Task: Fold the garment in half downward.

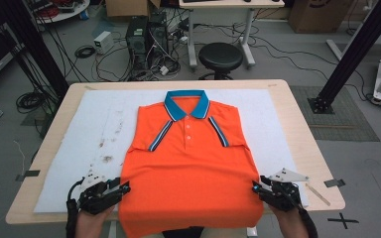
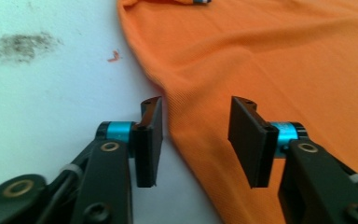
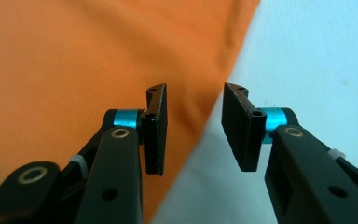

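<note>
Light wood table (image 1: pixel 297 124) with a white mat (image 1: pixel 89 134) on top; the mat has dark smudges (image 1: pixel 106 158) on its left half. Floor behind is cluttered: black stool (image 1: pixel 221 57), PC tower (image 1: pixel 138 34), loose cables (image 1: pixel 87 52), cardboard boxes (image 1: pixel 317 15), black frame posts on both sides. Black tape cross (image 1: pixel 342 219) on the floor at lower right. Orange polo shirt (image 1: pixel 191 168) lies flat and face-up in the mat's middle, blue collar (image 1: pixel 187 105) at the far end, sleeves folded in, hem hanging over the near table edge. Both hands come in from the bottom, low and near-level, pointing inward at the shirt's lower sides. Left gripper (image 1: pixel 124 187) (image 2: pixel 196 140) sits at the shirt's left edge: jaws spread, straddling the fabric edge, with the left pad (image 2: pixel 151 140) on the mat side and the right pad over the orange cloth, not pinching. Right gripper (image 1: pixel 256 188) (image 3: pixel 193 126) mirrors it at the right edge: jaws spread, the fabric edge runs diagonally through the gap, nothing clamped. Grey three-cornered plate (image 1: pixel 287 175) is visible on top of the right gripper.
</note>
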`<control>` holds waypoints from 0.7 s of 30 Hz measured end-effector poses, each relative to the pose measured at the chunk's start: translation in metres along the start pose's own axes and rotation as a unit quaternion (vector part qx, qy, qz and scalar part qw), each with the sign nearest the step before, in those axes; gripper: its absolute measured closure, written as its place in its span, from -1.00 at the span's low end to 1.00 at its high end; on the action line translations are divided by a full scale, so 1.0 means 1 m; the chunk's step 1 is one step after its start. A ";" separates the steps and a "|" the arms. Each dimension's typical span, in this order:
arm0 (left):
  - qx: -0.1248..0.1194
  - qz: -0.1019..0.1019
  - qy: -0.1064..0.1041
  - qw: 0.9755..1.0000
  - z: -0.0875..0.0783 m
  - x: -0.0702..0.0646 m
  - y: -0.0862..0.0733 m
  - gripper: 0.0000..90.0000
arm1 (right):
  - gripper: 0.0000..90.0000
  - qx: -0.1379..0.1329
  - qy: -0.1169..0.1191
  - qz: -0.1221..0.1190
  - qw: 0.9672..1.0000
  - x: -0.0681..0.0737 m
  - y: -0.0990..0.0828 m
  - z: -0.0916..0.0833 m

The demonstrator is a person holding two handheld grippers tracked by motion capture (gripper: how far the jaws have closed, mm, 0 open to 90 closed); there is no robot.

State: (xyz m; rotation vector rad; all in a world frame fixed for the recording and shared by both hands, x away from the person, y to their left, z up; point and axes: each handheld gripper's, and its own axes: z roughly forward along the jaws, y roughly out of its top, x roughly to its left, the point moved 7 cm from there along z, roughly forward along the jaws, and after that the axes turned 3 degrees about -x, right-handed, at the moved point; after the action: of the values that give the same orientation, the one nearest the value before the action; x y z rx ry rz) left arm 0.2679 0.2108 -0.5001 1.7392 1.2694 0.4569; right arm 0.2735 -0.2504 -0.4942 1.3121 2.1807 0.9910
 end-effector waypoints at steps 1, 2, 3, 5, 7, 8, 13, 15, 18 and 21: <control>-0.001 0.007 0.004 1.000 -0.001 -0.001 -0.001 0.28 | 0.37 0.004 0.001 0.001 1.000 0.000 -0.003 -0.001; 0.001 0.019 0.011 1.000 -0.002 -0.003 -0.003 0.35 | 0.40 0.006 0.000 0.001 1.000 0.001 -0.004 -0.001; 0.005 0.037 0.023 0.999 -0.004 -0.005 -0.005 0.54 | 0.47 0.010 0.002 -0.001 1.000 0.001 -0.007 0.000; 0.016 0.053 0.028 0.998 -0.005 -0.009 -0.005 0.92 | 0.84 0.006 0.013 -0.001 1.000 0.003 -0.008 -0.001; 0.024 0.064 0.026 0.997 -0.007 -0.011 -0.003 0.94 | 0.94 0.009 0.019 -0.011 1.000 0.006 -0.008 -0.002; 0.025 0.064 0.021 0.997 -0.009 -0.011 -0.003 0.94 | 0.95 0.009 0.021 -0.015 1.000 0.007 -0.007 -0.003; 0.012 0.029 -0.011 0.999 -0.026 -0.006 0.000 0.94 | 0.95 -0.014 0.029 -0.002 0.999 0.008 -0.005 -0.023; 0.012 0.023 -0.020 0.999 -0.031 -0.004 -0.001 0.94 | 0.95 -0.019 0.031 -0.002 0.999 0.010 -0.005 -0.031; 0.011 0.023 -0.029 0.999 -0.038 -0.005 -0.002 0.94 | 0.95 -0.023 0.030 -0.008 0.999 0.015 -0.007 -0.041; 0.008 0.020 -0.051 0.998 -0.046 -0.008 -0.003 0.94 | 0.95 -0.026 0.030 -0.011 0.999 0.020 -0.010 -0.050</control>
State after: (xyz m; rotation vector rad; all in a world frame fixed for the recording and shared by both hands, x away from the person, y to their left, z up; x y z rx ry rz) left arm 0.2299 0.2242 -0.4768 1.7813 1.1720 0.3763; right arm 0.2255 -0.2541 -0.4676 1.2475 2.1943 1.0842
